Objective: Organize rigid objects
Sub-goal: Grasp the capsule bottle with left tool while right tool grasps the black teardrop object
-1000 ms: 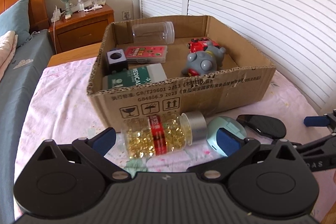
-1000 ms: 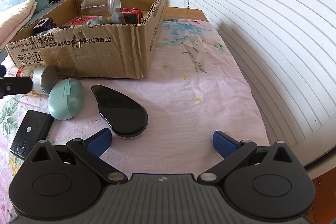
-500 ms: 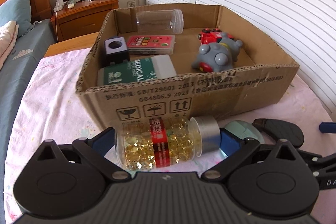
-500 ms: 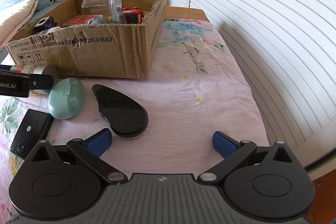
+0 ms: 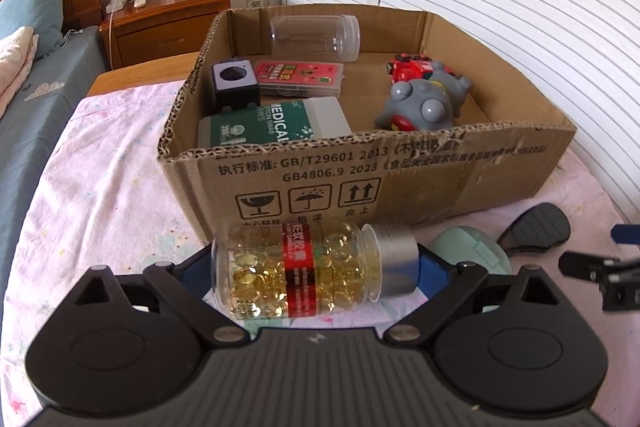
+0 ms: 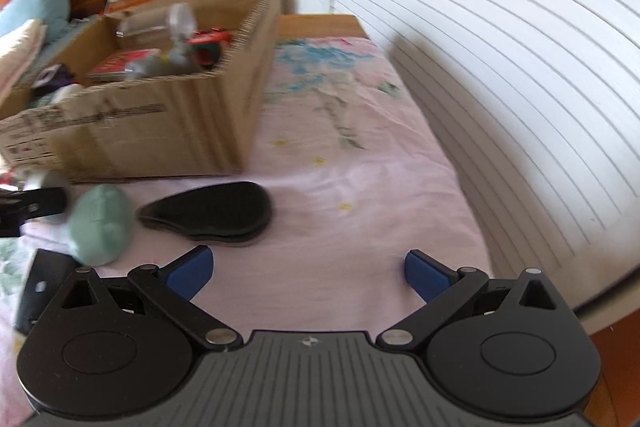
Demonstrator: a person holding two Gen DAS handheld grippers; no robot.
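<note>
A clear bottle of yellow capsules [image 5: 308, 269] with a red label and silver cap lies on its side between the fingers of my left gripper [image 5: 310, 267], in front of the cardboard box [image 5: 400, 179]. The jaws look closed against its ends. A mint green oval case [image 5: 476, 251] [image 6: 102, 229] and a black flat oval object [image 5: 536, 229] [image 6: 212, 213] lie on the pink sheet to its right. My right gripper [image 6: 308, 273] is open and empty, just in front of the black object.
The box holds a clear jar [image 5: 316, 37], a red card box [image 5: 300, 79], a green swab box [image 5: 272, 125], a black cube [image 5: 234, 85], a grey toy [image 5: 424, 105] and a red car [image 5: 412, 65]. A black device [image 6: 44, 283] lies at left. A nightstand [image 5: 168, 23] stands behind.
My left gripper moved forward until the capsule bottle sat between its fingers and the jaws closed in on it. My right gripper shifted and tilted; its view is blurred.
</note>
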